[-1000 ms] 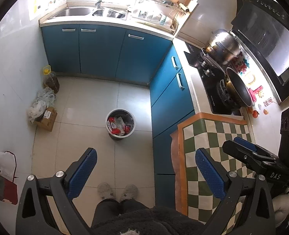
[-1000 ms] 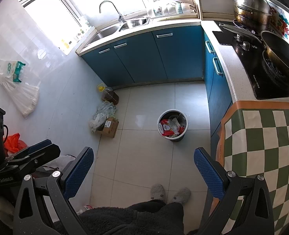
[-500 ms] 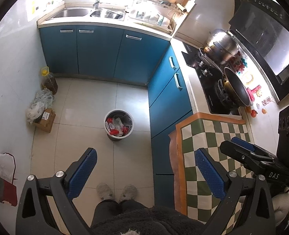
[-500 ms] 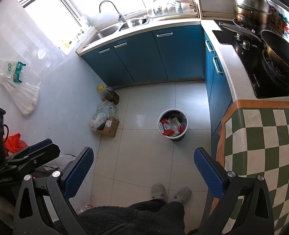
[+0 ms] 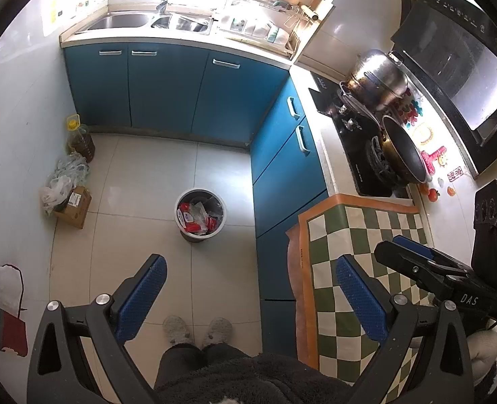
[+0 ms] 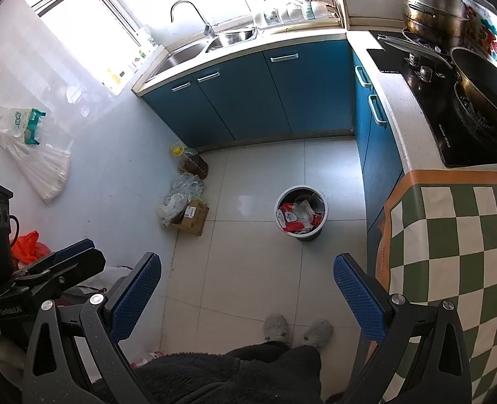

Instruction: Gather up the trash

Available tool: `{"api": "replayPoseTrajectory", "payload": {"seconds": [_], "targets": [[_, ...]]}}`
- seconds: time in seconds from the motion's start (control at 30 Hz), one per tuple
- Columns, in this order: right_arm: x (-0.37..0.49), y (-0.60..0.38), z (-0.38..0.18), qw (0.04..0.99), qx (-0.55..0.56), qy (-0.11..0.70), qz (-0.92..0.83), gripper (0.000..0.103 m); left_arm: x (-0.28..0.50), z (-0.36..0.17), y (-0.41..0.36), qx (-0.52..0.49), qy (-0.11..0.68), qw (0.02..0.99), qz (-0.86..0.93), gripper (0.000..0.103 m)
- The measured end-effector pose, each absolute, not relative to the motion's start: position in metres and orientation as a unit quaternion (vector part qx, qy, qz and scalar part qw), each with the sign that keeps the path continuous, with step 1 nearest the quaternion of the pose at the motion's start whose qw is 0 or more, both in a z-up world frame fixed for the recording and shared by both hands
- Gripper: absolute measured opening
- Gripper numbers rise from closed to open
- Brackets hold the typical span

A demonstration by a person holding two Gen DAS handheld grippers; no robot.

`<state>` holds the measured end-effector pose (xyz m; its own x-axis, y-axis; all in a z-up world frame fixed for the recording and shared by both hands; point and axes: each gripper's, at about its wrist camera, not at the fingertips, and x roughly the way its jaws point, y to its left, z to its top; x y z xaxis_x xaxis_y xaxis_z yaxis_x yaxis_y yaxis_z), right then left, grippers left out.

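We hold the left tool and right tool high, both spread wide and empty, to survey the floor. The trash bin, already stuffed with wrappers, stands on open tiles near the blue cabinets. A cardboard box and plastic bags sit by the wall; nothing blocks our path.

Blue cabinets; green-white checked cloth, orange border; red wrappers.
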<state>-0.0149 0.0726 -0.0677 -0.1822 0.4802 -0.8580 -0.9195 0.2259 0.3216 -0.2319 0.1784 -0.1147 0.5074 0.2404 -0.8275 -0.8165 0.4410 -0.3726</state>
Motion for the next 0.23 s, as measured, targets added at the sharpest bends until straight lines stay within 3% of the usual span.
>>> {"api": "replayPoseTrajectory", "payload": {"seconds": [0.23], "targets": [[-0.0139, 0.0756, -0.0669, 0.602, -0.219, 0.502, 0.582, 0.103, -0.2326, -0.1138, 0.1863, -0.404, 0.356, 0.769, 0.344, 0.103]]}}
